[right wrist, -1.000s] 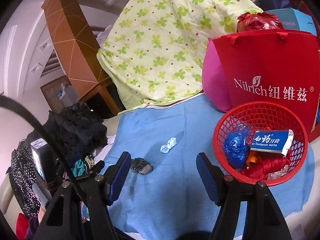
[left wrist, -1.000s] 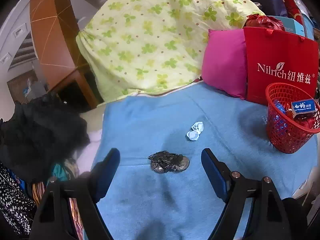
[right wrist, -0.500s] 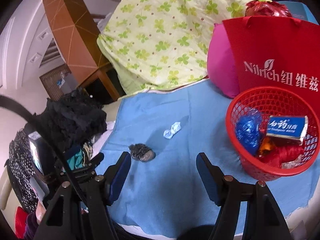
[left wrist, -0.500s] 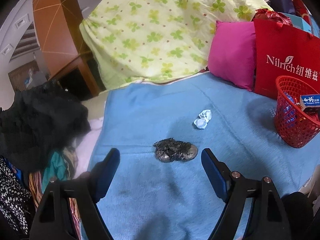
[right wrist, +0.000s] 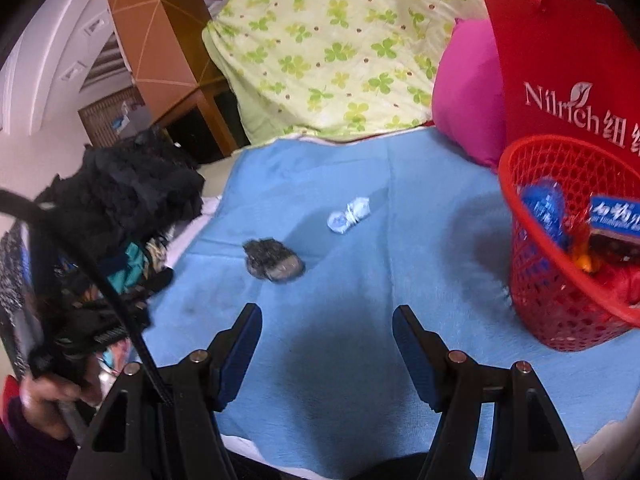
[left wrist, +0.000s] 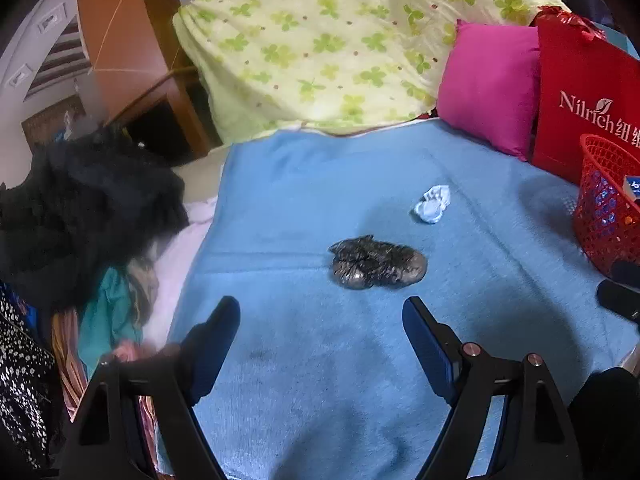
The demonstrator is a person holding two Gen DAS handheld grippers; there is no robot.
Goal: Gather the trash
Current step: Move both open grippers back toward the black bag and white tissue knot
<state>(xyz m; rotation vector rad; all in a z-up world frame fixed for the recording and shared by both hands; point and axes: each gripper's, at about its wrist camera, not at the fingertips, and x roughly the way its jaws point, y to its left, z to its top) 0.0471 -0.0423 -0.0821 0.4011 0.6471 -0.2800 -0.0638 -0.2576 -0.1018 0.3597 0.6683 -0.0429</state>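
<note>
Left wrist view: left gripper jaws wide, holding nothing, above the blue blanket. Dark crumpled wrapper lies just ahead of the fingertips; white-blue paper wad beyond it. Red basket at right edge.

Right wrist view: right gripper jaws wide, empty. Wrapper ahead-left, wad farther; basket at right, holding trash.

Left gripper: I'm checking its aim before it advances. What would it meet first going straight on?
Probably the dark crumpled wad on the blue blanket, just ahead of the open left gripper and slightly right of its centreline. Depth is unclear; aimed lower, it would touch blanket first.
</note>
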